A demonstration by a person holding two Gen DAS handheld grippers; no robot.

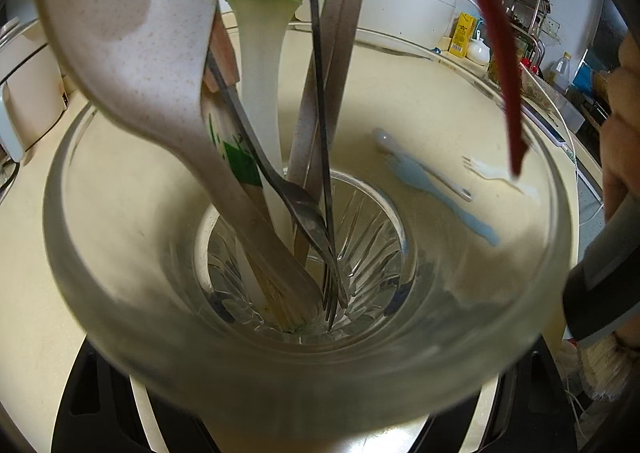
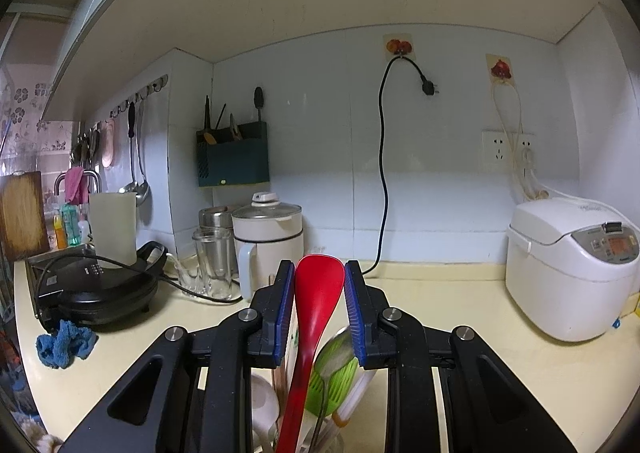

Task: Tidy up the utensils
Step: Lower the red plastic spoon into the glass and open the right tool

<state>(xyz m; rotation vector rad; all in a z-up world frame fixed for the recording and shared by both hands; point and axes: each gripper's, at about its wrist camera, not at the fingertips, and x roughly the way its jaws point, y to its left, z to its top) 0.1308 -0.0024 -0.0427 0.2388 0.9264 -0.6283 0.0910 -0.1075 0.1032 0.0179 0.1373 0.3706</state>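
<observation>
My left gripper holds a clear glass cup (image 1: 132, 317); its fingers are mostly hidden under the rim. The cup holds a speckled white spoon (image 1: 132, 37), a green-headed brush (image 1: 260, 65), metal forks (image 1: 308, 213) and banded chopsticks (image 1: 340, 33). A red spoon (image 1: 500, 53) hangs with its handle tip just above the cup's right rim. In the right wrist view my right gripper (image 2: 319, 293) grips the red spoon (image 2: 318, 293) by its bowl between the blue pads (image 2: 285, 309), above the cup's utensils. A blue fork (image 1: 436, 189) and a white fork (image 1: 496, 173) lie on the counter behind the cup.
A white rice cooker (image 2: 568, 265) stands at the right, a kettle (image 2: 268, 237), glass jar (image 2: 214, 261) and black griddle (image 2: 100, 289) at the left. A blue cloth (image 2: 64, 345) lies on the cream counter (image 2: 440, 293). A black cord (image 2: 384, 173) hangs down the wall.
</observation>
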